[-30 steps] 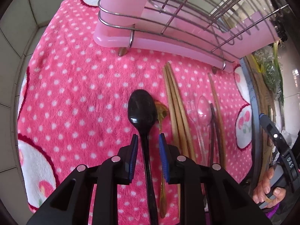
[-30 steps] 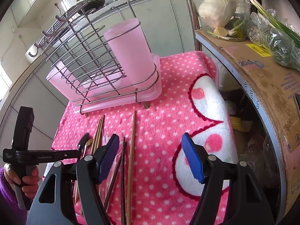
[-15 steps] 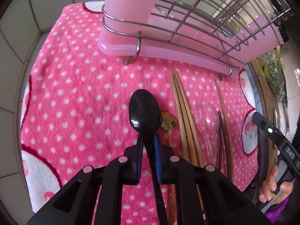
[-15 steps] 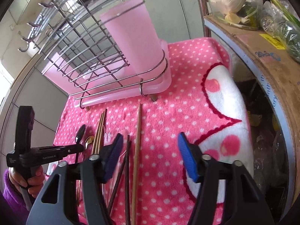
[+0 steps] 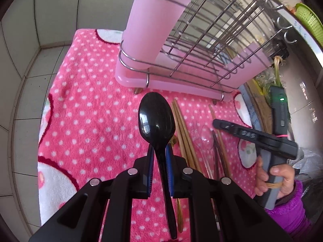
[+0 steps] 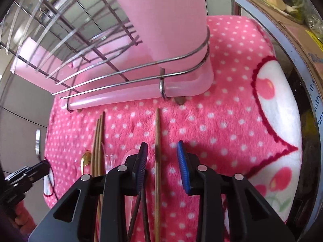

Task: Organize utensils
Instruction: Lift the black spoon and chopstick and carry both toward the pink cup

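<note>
Left gripper clamped on black plastic spoon at the neck, lifted clear of the pink polka-dot towel, bowl pointing ahead toward the pink utensil cup in the wire dish rack, handle running back between the fingers. Right gripper spread apart, straddling a single wooden chopstick lying lengthwise toward the rack. Bundled chopsticks and gold spoon just left.
</note>
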